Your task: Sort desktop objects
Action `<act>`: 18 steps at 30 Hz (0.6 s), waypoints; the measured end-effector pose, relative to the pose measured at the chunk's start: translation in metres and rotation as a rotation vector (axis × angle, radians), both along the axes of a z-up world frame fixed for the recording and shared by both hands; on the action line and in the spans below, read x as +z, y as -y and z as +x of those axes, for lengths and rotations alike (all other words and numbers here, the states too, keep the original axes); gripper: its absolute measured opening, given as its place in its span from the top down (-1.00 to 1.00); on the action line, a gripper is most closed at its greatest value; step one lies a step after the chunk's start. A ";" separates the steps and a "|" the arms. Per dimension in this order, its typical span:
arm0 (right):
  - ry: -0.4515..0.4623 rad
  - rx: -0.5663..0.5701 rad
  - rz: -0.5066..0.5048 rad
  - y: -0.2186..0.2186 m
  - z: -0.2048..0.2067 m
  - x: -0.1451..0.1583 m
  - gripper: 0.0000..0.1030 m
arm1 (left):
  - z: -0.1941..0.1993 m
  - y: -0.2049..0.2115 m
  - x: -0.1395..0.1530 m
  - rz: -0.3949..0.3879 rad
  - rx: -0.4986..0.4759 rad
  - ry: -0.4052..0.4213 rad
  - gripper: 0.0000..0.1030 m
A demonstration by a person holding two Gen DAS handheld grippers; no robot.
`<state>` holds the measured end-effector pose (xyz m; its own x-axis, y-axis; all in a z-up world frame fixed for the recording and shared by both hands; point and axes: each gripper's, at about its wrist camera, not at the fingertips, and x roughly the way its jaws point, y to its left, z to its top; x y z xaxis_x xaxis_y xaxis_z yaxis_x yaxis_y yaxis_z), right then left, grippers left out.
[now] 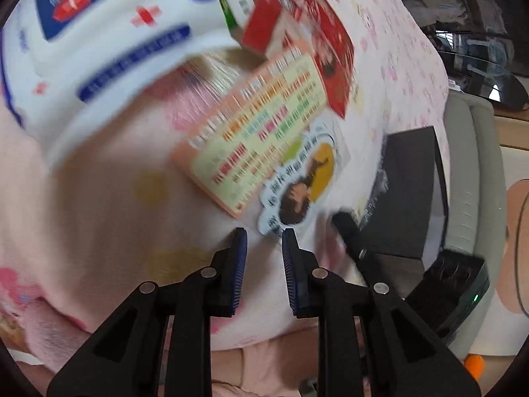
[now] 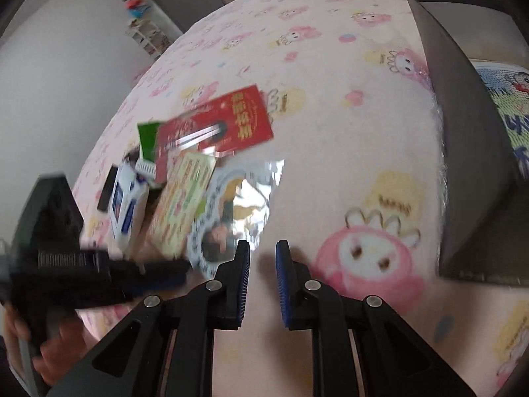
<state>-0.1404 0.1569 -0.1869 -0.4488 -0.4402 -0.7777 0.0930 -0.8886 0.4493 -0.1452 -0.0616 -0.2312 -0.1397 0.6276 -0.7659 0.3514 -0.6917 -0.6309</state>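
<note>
Your left gripper point(image 1: 264, 236) shows its jaws narrow and parted, with nothing between the blue ribbed pads; only the pink cartoon-printed tablecloth point(image 1: 109, 205) shows in the gap. Just past the fingertips, at twelve o'clock, lies the glossy die-cut sticker sheet point(image 1: 299, 185), its wavy white edge close to the right-hand pad; whether it touches you cannot tell, the picture being blurred. At eleven o'clock from the jaws, overlapping the sticker sheet, rests the flat peach card point(image 1: 256, 130) with rows of coloured print; beyond it, toward twelve, sits the red carton point(image 1: 307, 33) with a green box point(image 1: 236, 3) beside it; at ten o'clock a soft white pack point(image 1: 99, 43) with blue labels and red crosses fills the upper left.

Your right gripper point(image 2: 263, 248) also has its jaws close together and empty, over bare cloth; the sticker sheet point(image 2: 231, 205) lies at eleven o'clock, its clear film throwing bright reflections, near the left pad. The peach card point(image 2: 183, 205) lies at ten o'clock; the red carton point(image 2: 218, 129) further up; the white pack point(image 2: 127, 205) stands on edge toward nine. At two o'clock, well apart, a dark grey open box point(image 2: 469, 152) with smooth flat walls holds something printed with a cartoon. The other gripper, blurred, enters from nine o'clock, a hand point(image 2: 49, 340) on its grip.
</note>
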 end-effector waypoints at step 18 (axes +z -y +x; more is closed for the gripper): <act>0.014 0.327 -0.021 0.052 0.033 0.005 0.92 | 0.000 0.030 0.015 -0.071 0.184 -0.098 0.62</act>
